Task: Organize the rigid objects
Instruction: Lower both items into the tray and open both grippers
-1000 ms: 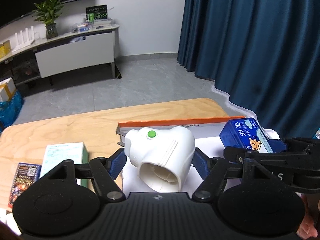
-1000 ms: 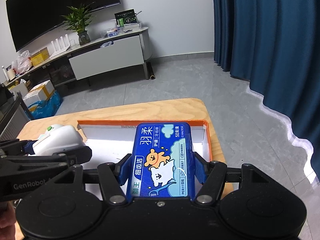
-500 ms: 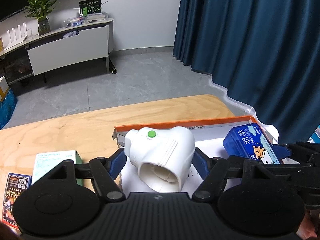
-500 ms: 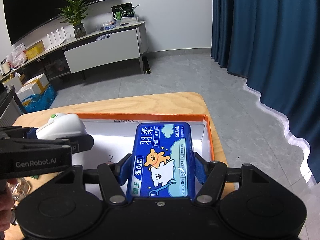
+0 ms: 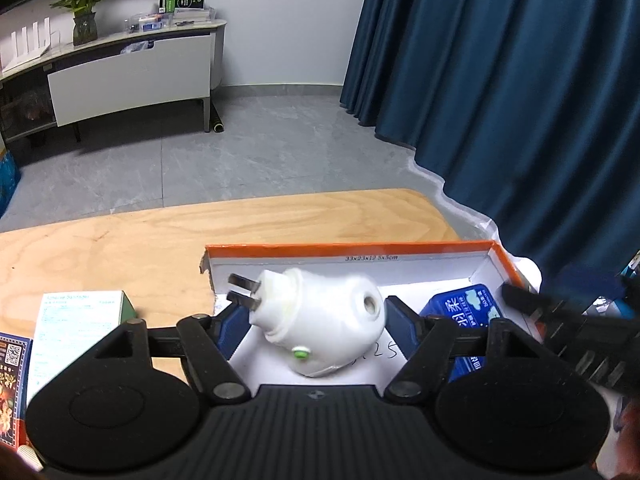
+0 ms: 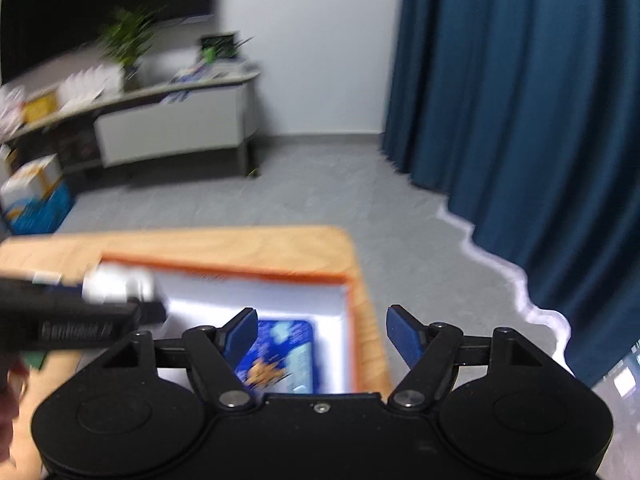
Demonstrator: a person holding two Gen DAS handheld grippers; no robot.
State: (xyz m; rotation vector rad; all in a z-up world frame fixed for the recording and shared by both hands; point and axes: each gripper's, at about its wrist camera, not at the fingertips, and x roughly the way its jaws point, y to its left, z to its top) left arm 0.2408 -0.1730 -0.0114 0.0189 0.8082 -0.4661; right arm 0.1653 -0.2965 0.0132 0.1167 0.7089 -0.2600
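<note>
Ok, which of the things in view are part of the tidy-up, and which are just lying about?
Part of the job:
- white plug-in device, between the left gripper's pads
- blue floss-pick box, in the tray
- orange-rimmed tray
- right gripper, just opened

Maybe next, maybe idle:
- white-and-green carton
- dark printed box

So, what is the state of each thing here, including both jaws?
white plug: inside the tray, prongs pointing left, between the left jaws.
blue box: lying flat in the tray, free of the right jaws.
orange tray: open-topped, on the table.
left gripper: jaws around the plug; grip unclear.
right gripper: jaws open, just been opening, nothing between them.
</note>
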